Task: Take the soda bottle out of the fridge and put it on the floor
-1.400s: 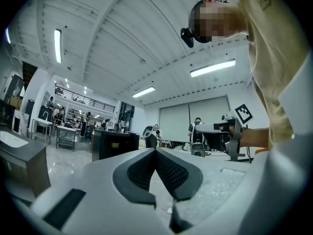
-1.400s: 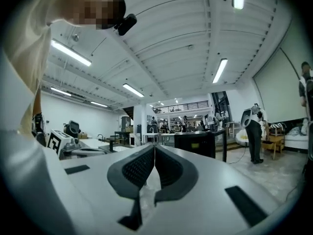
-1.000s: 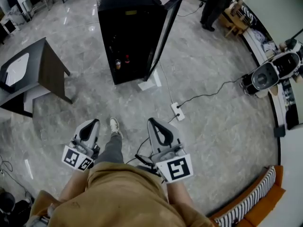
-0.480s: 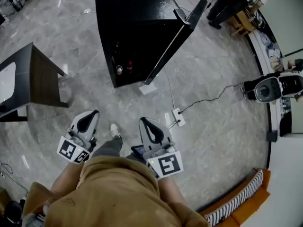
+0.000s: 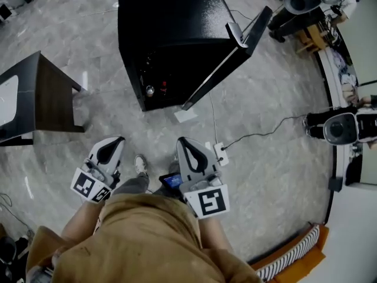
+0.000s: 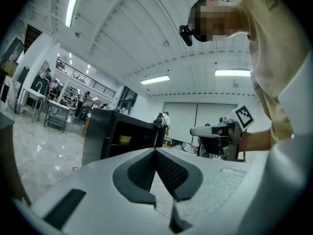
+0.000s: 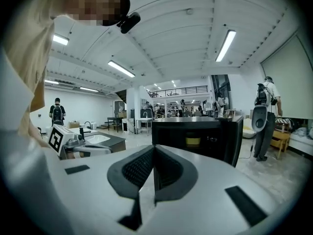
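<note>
My L gripper point(image 5: 115, 142) & R gripper point(image 5: 183, 142): fingers together, nothing btwn. Both aimed at black fridge point(image 5: 171, 28), door point(image 5: 227, 66) open.

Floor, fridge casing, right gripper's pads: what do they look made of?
Floor: polished grey stone or stone-look tile, going by the veining and light glints.
Fridge: black casing, smooth with a slight sheen. Painted metal or plastic, unclear.
Right gripper pads: dark, fine grid texture, likely rubber, set in matte white plastic shells.
</note>
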`<state>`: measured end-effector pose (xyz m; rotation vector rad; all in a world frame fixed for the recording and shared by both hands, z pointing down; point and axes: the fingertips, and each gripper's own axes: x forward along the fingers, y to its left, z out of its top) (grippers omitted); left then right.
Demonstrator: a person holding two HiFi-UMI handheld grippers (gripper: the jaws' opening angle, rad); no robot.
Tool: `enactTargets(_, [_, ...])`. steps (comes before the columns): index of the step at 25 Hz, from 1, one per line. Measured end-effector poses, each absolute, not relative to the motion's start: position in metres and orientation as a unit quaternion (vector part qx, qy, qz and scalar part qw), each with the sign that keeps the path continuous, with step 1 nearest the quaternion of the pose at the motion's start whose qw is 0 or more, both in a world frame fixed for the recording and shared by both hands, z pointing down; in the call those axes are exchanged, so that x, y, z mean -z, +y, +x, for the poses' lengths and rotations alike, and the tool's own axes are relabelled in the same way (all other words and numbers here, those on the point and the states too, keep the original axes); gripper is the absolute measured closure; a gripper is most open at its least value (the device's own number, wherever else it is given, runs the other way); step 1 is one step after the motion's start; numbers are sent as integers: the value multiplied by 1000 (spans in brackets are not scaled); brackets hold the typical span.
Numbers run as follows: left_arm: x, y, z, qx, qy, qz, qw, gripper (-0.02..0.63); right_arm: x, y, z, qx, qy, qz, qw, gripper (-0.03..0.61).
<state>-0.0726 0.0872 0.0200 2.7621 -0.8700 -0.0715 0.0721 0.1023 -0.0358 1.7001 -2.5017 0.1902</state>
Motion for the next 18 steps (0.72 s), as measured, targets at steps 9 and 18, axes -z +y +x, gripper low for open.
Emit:
enactTargets(9, [-6,16,-58,-9,-433,901,39,620,20,36,121,-28,-860,507,50,577])
enactTargets(18, [-98,-25,-9,-32,-427,900,76,620,-116,-23,128,-65,-888,428,157,575])
